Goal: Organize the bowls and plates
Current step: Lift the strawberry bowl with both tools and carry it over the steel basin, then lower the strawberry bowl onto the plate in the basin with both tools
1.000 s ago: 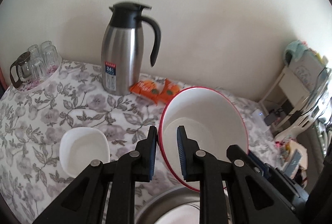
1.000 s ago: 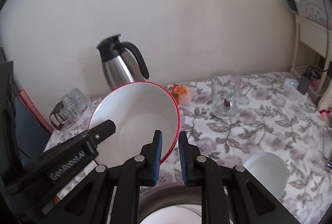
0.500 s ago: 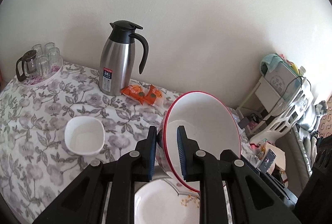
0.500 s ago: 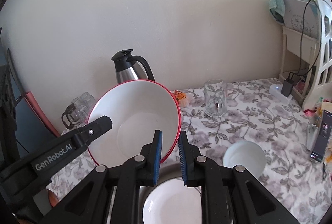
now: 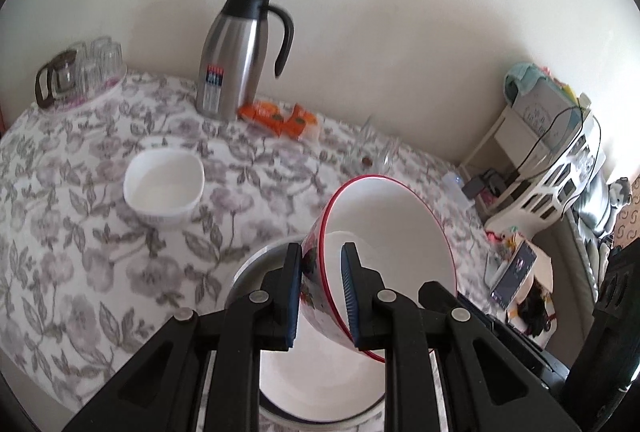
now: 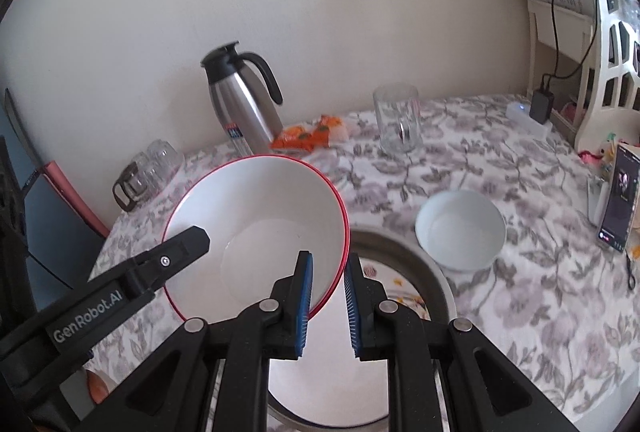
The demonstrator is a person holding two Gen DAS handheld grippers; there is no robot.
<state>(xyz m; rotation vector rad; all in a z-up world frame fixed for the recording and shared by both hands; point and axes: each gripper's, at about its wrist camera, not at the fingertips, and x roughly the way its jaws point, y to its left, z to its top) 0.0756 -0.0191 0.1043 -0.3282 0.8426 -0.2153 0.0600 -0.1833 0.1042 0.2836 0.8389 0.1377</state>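
Note:
A large white bowl with a red rim (image 5: 392, 232) is held tilted in the air by both grippers. My left gripper (image 5: 320, 284) is shut on its left wall; my right gripper (image 6: 326, 296) is shut on its right rim (image 6: 280, 224). Under it lies a white plate with flower print (image 6: 384, 296) inside a metal basin (image 6: 432, 272). A small white square bowl (image 5: 164, 184) stands on the flowered tablecloth, left in the left wrist view. A small white round bowl (image 6: 460, 228) stands to the right of the basin.
A steel thermos jug (image 5: 236, 52), orange snack packets (image 5: 280, 116), a glass mug (image 6: 398, 120) and a tray of glasses (image 5: 76, 72) stand along the wall. A phone (image 6: 618, 200) and a white shelf (image 6: 592, 32) are at the right table edge.
Both grippers have carried the red-rimmed bowl back and lower over the basin. More of the table is visible, including both small bowls.

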